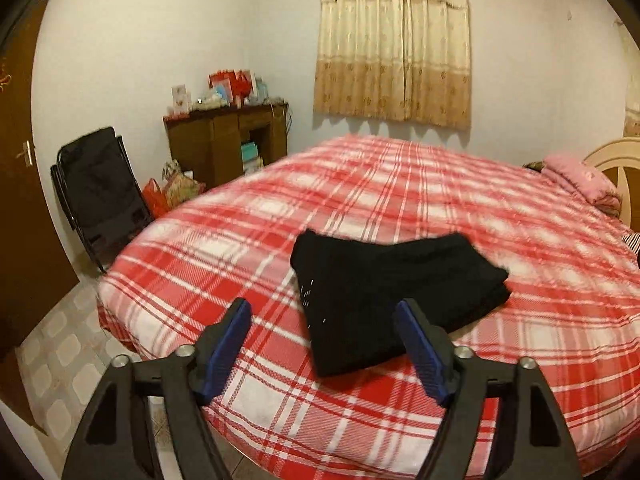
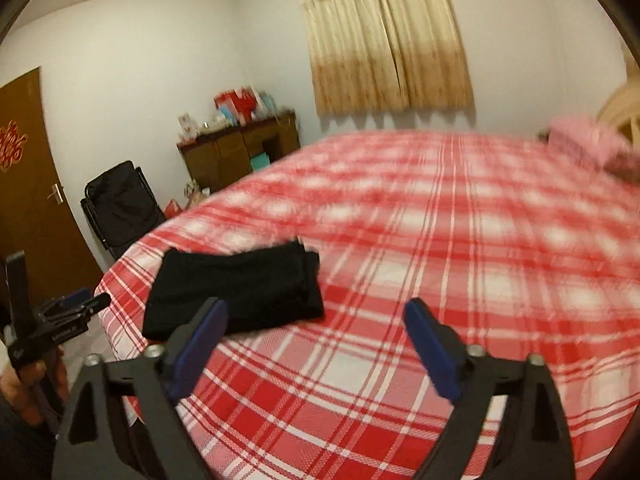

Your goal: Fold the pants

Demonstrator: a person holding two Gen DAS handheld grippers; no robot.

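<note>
**benchwatcher:** Left wrist view has the black knit pants (image 1: 394,300) already folded into a compact bundle, lying on the red-and-white plaid bedspread (image 1: 460,200) near the bed's front corner. From that camera the bundle sits at about 12 o'clock, just past the left gripper (image 1: 324,308). Its blue-padded jaws are spread wide with nothing between them, so it's released. Same for the right gripper (image 2: 316,308): jaws wide apart, only bedspread showing in the gap, pants off at roughly 10 o'clock from it.

**foldfan22:** So is it basically done?

**benchwatcher:** Looks that way to me, just my read. The bundle is a bit skewed, with one far corner sticking out. If I were holding those tools, I'd back both away without snagging the cloth. If it needs tidying, pinch the stray corner by its edge rather than the whole stack, so the layers don't slide apart.

**foldfan22:** Headcount?

**benchwatcher:** One pair of pants, two grippers, and one hand (image 2: 24,376) visible at 8 o'clock in the right wrist view, holding the left tool. One bed, one beige patterned curtain (image 1: 394,44) at 12 o'clock, one brown wooden cabinet (image 1: 224,140) at 10, and one black folding chair (image 1: 98,188) beside it. One pink pillow (image 1: 580,178) sits at 2 o'clock.
</note>
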